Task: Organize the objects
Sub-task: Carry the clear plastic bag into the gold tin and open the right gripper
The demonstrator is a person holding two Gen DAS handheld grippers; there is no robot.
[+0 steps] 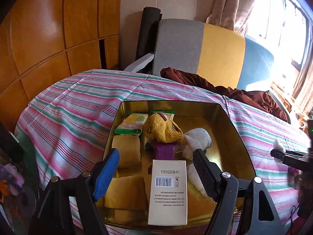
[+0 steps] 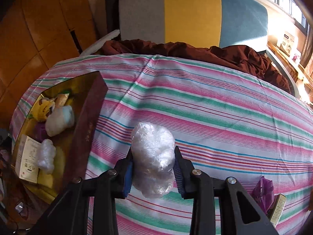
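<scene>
Your left wrist view looks straight down into the gold-lined tin point(image 1: 230, 125) on the striped bedsheet point(image 1: 78, 101), and only here can you read its contents: a green-edged snack packet point(image 1: 133, 123), a yellow sock point(image 1: 162, 129), a white sock point(image 1: 197, 139), a purple packet point(image 1: 163, 149), yellow blocks point(image 1: 128, 152) along the tin's left side, and a white barcoded box point(image 1: 169, 192) lying flat near the front wall. Your right wrist view shows what the left does not: the tin's maroon outer wall point(image 2: 86, 137) and a small ball of clear plastic wrap point(image 2: 46, 156) lying inside beside the box. Your left gripper point(image 1: 156, 174) hangs above the tin with its jaws spread apart and nothing between them; the blue-padded finger point(image 1: 106, 174) and the black ribbed finger point(image 1: 205, 176) touch nothing. Your right gripper point(image 2: 153, 171) is clenched on a larger plastic-wrap bundle point(image 2: 153, 156), pads pressing both flanks, held over the sheet to the right of the tin. In the left view that gripper shows only as a dark tip at the right edge, with a white scrap at its end. The print on the box is too small to read. At the lower right edge of the right view, a purple wrapper point(image 2: 263, 192) and a pale box point(image 2: 277, 209) are cut off.
</scene>
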